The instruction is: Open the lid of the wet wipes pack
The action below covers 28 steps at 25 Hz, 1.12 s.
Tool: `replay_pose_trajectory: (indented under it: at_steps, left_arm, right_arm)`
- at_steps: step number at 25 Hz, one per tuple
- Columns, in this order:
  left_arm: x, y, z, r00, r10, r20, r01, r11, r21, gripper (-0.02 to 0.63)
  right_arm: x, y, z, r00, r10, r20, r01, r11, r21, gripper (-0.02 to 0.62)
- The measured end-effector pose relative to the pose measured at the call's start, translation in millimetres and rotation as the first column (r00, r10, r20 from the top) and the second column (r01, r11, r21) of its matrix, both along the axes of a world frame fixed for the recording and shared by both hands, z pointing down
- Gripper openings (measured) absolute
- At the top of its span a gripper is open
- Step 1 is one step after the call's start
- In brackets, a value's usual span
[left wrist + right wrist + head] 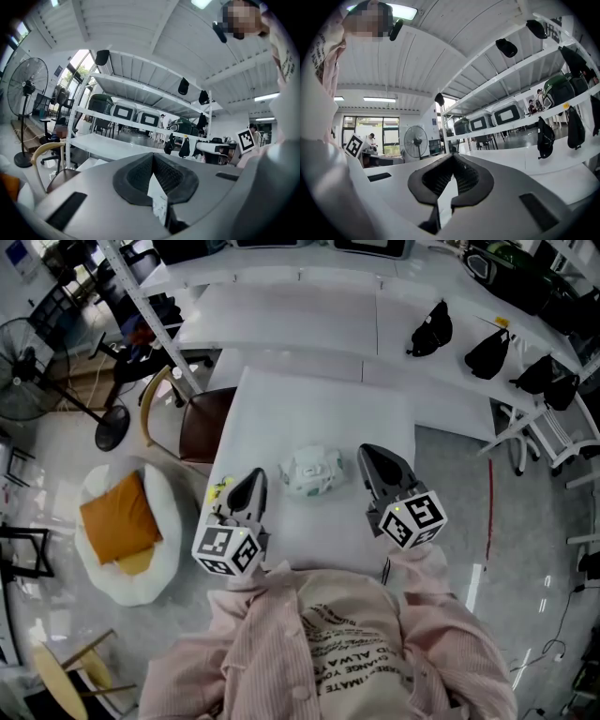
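Observation:
The wet wipes pack (311,470), a crumpled white pouch with pale print, lies near the middle of the white table (319,399). My left gripper (251,476) hovers just left of the pack and my right gripper (368,456) just right of it, both apart from it. In the left gripper view the left gripper (153,155) has its dark pads meeting at the tips, with nothing pinched. The right gripper (452,155) looks the same in its own view. Both point out at the room's shelves; neither gripper view shows the pack clearly.
A brown chair (202,423) stands at the table's left. A white round seat with an orange cushion (120,519) and a floor fan (23,371) are further left. Black bags (429,329) lie on the long white bench behind. A small yellow-green item (220,488) sits at the table's left edge.

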<state>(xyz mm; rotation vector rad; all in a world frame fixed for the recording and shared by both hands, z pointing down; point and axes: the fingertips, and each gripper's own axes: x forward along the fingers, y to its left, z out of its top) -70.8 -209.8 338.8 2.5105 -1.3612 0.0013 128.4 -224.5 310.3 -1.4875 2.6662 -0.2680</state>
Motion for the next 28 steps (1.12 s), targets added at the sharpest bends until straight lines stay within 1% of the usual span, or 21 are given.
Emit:
replay_pose_trajectory:
  at_steps: [5, 11, 18, 28]
  left_arm:
    - [-9, -1, -10, 0.999, -0.036, 0.004, 0.036, 0.999, 0.029, -0.002]
    - [-11, -2, -20, 0.998, -0.055, 0.029, 0.053, 0.997, 0.056, -0.002]
    - [-12, -1, -20, 0.997, -0.065, 0.041, 0.063, 0.996, 0.057, -0.002]
    - [-13, -2, -15, 0.996, -0.076, 0.045, 0.075, 0.996, 0.038, -0.002]
  right_arm:
    - [8, 0, -11, 1.0, 0.03, 0.008, -0.031, 0.999, 0.034, 0.0]
    - [15, 0, -17, 0.999, 0.051, 0.013, -0.051, 0.997, 0.05, 0.0]
    - [21, 2, -14, 0.998, 0.069, 0.01, -0.069, 0.997, 0.045, 0.0]
    - [26, 1, -7, 0.997, 0.078, -0.01, -0.078, 0.996, 0.035, 0.0]
